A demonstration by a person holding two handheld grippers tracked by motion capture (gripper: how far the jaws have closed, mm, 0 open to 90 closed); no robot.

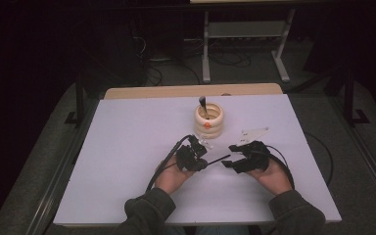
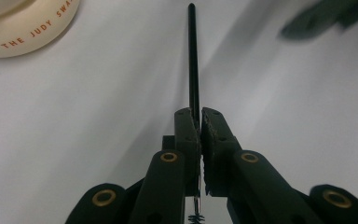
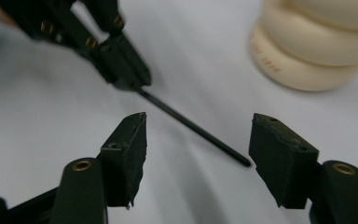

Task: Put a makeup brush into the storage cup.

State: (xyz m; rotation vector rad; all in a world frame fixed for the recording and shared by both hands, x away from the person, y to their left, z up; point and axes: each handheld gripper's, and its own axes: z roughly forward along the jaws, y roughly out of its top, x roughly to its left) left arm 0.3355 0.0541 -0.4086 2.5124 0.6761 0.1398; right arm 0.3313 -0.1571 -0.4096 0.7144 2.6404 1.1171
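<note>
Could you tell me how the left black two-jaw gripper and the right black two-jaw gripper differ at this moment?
The left gripper is shut on a thin black rod; the right gripper stands open with nothing pressed between its pads. The rod pokes out from the left gripper toward the right gripper, whose open jaws flank the rod's free tip without touching it. Both are black, hand-held, and hover over the white table near the cream ribbed holder.
</note>
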